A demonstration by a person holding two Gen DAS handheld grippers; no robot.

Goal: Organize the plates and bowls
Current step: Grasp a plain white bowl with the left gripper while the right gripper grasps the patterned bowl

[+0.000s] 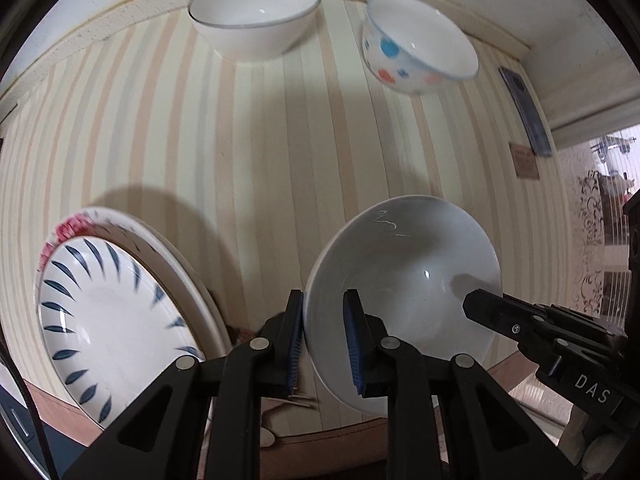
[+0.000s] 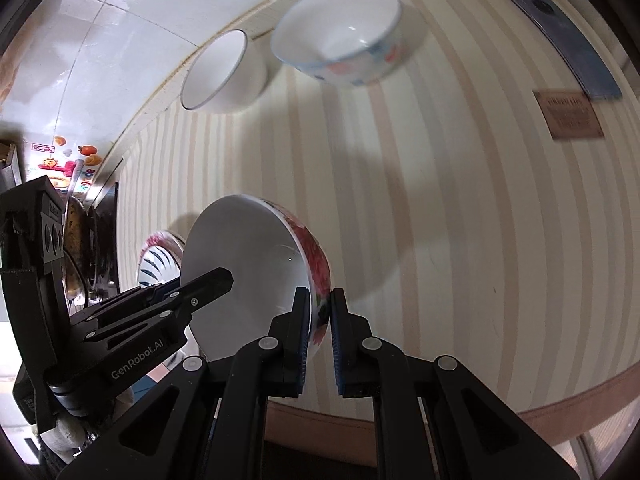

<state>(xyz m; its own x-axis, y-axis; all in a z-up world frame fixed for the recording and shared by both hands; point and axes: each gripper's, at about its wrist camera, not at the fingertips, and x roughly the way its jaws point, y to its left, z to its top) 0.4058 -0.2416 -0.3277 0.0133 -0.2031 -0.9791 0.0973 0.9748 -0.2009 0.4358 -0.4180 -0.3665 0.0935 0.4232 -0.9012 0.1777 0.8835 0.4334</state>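
My left gripper [image 1: 323,334] is shut on the rim of a white bowl [image 1: 408,288] and holds it tilted above the striped table. My right gripper [image 2: 320,332] is shut on the opposite rim of the same bowl [image 2: 248,272], whose outside has red flowers. Each gripper shows in the other's view: the right one [image 1: 520,320], the left one [image 2: 168,300]. A blue-leaf plate [image 1: 108,320] lies on a larger pink-flowered plate [image 1: 132,228] at the left. A plain white bowl [image 1: 256,12] and a dotted bowl [image 1: 416,52] stand at the table's far edge.
A dark phone [image 1: 526,112] and a small brown card [image 1: 525,164] lie at the right of the table. A white tiled wall [image 2: 100,20] runs behind the far edge. The striped tabletop [image 2: 440,200] is open in the middle.
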